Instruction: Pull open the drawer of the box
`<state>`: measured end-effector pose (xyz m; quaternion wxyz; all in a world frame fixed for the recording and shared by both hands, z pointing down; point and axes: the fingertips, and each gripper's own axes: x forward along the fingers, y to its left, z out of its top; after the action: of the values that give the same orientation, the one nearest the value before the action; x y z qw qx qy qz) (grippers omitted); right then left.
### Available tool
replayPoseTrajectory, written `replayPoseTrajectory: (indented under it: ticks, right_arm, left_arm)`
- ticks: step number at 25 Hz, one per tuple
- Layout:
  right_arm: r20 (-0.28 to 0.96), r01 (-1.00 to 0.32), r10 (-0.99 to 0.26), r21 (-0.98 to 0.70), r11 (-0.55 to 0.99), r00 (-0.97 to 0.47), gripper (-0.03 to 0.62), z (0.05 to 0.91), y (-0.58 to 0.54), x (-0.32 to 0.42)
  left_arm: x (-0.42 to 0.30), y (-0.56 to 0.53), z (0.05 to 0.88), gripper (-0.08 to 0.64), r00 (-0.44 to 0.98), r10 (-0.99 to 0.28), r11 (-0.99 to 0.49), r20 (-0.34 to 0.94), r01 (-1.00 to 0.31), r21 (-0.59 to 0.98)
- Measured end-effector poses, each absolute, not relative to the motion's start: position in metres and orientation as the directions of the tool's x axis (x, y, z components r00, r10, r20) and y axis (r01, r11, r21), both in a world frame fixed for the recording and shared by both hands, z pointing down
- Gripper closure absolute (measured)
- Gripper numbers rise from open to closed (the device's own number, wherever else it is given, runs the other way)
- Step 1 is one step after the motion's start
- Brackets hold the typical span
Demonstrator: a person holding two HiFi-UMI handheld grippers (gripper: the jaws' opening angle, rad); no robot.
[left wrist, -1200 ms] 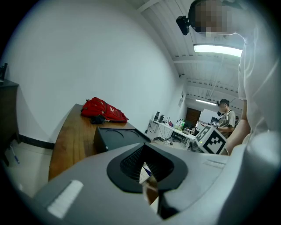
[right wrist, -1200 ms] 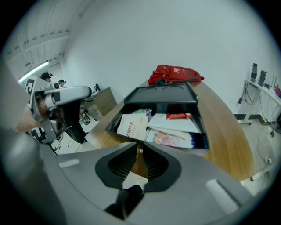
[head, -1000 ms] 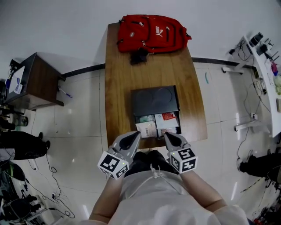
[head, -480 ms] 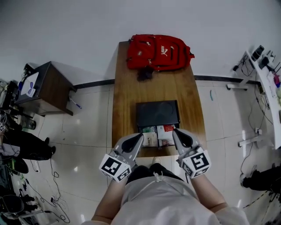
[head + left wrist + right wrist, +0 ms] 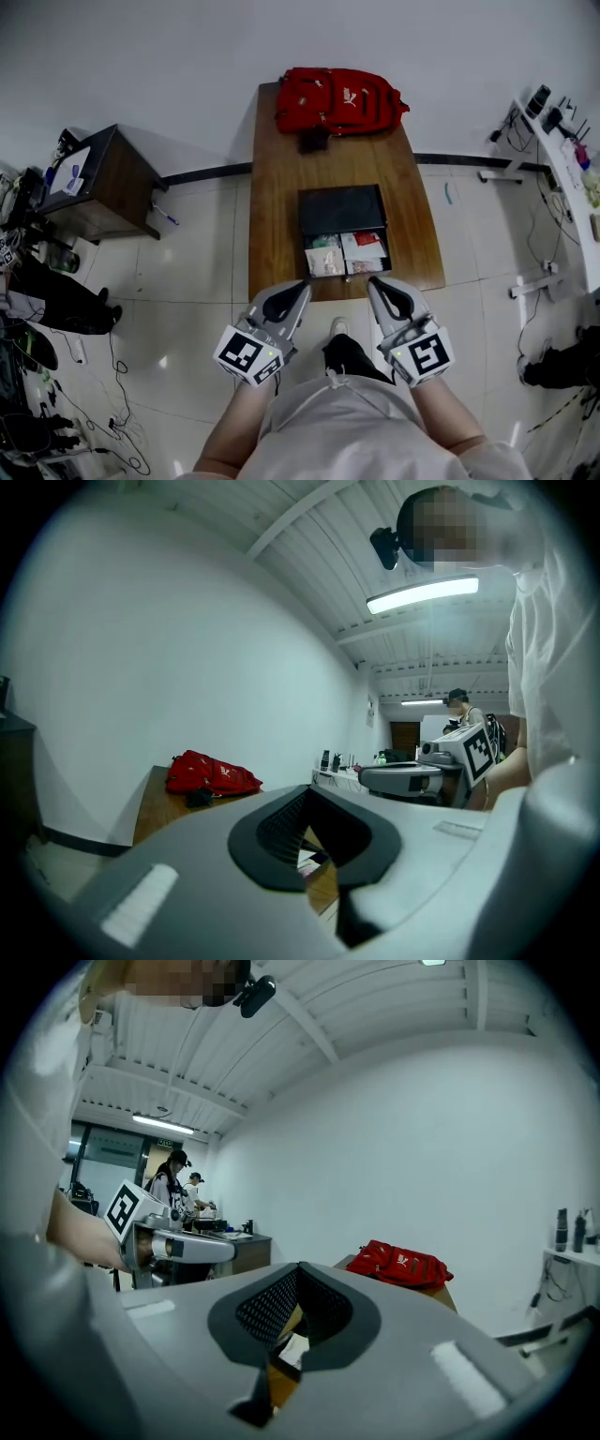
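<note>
A black box [image 5: 341, 208] lies on the wooden table [image 5: 277, 187]. Its drawer [image 5: 347, 255] stands pulled out toward me, showing packets and papers inside. Both grippers hover off the table's near edge, apart from the drawer. The left gripper [image 5: 301, 287] is shut and holds nothing; the right gripper [image 5: 374, 284] is likewise shut and empty. In the left gripper view the jaws [image 5: 319, 874] meet, with a sliver of the drawer's contents [image 5: 306, 858] seen through the pad gap. The right gripper view has its gripper [image 5: 281, 1354] shut too, with a white packet [image 5: 292, 1348] visible beyond.
A red backpack [image 5: 339, 101] lies at the table's far end, also visible as the backpack [image 5: 211, 775] and the backpack [image 5: 408, 1265]. A dark side cabinet [image 5: 89, 183] stands to the left. A white bench with bottles [image 5: 562, 131] is at the right. People stand in the background [image 5: 178, 1185].
Both grippers have drawn back from the drawer front to beyond the table's near edge. The drawer stays open. The right gripper no longer touches the drawer.
</note>
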<state>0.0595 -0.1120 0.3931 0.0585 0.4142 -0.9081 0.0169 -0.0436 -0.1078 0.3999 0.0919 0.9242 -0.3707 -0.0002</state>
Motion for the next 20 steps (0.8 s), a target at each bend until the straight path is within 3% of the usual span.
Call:
replayPoseTrajectory:
  ticks: [12, 20]
  right_arm:
    - [0.169, -0.767, -0.753, -0.036, 0.64, -0.636, 0.584, 0.402, 0.05, 0.03]
    - [0.178, -0.76, -0.742, -0.07, 0.646, -0.647, 0.584, 0.4, 0.095, 0.041]
  left_arm:
    - [-0.058, 0.06, 0.402, 0.554, 0.757, -0.652, -0.739, 0.047, -0.648, 0.182]
    - [-0.051, 0.11, 0.398, 0.555, 0.739, -0.673, -0.717, 0.047, -0.666, 0.205]
